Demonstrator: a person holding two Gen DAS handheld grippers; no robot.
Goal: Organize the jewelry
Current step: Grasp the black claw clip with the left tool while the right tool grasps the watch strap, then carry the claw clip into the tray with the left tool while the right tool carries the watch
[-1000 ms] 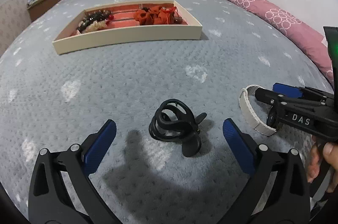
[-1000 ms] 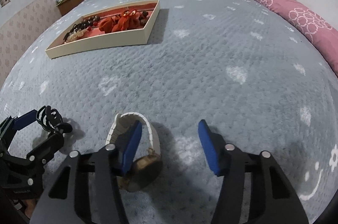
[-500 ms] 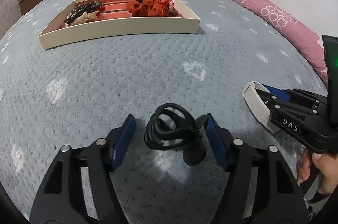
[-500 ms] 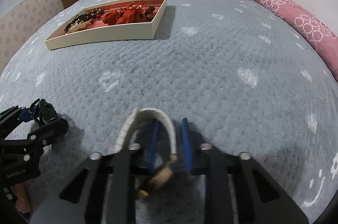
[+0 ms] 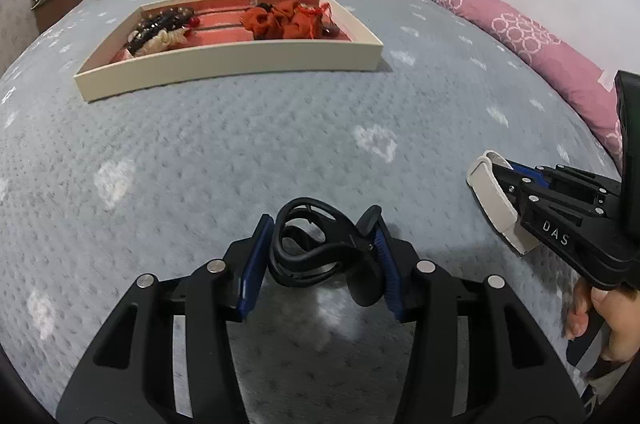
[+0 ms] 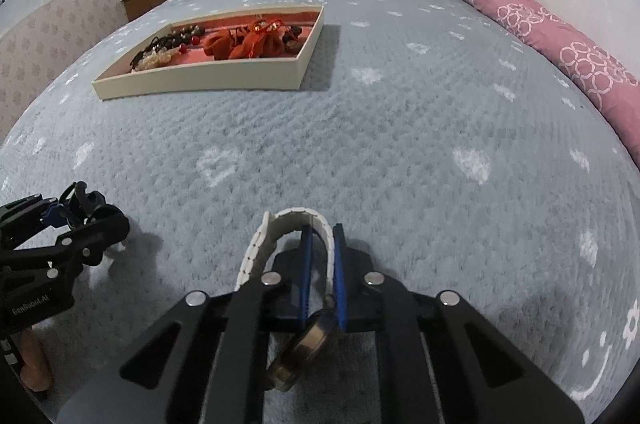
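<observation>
Two grippers, and you have a watch in each. At lower centre of the left wrist view, your left gripper (image 5: 320, 256) has its blue pads (image 5: 256, 260) pressed against both sides of the black watch (image 5: 316, 248), strap looped up between them, just over the grey bedspread (image 5: 240, 144). Up in the upper left of that frame sits the cream tray (image 5: 228, 62), beaded bracelets (image 5: 160, 30) in its left part, red pouches (image 5: 288, 20) in its right. Over at the right edge, your right gripper (image 5: 508, 180) comes in with the white watch (image 5: 494, 200) pinched at its tip, your hand (image 5: 604, 320) below on the grip.

Switch to the right wrist view: the left gripper (image 6: 76, 212) shows at the left edge with the black watch (image 6: 82, 202). Lower centre, your right gripper (image 6: 322, 260) is closed tight on the white watch (image 6: 288, 224), the band arching up ahead of the pads and the gold-rimmed case (image 6: 304, 352) hanging tilted below. The tray (image 6: 200, 80) lies upper left, well apart from both watches.
</observation>
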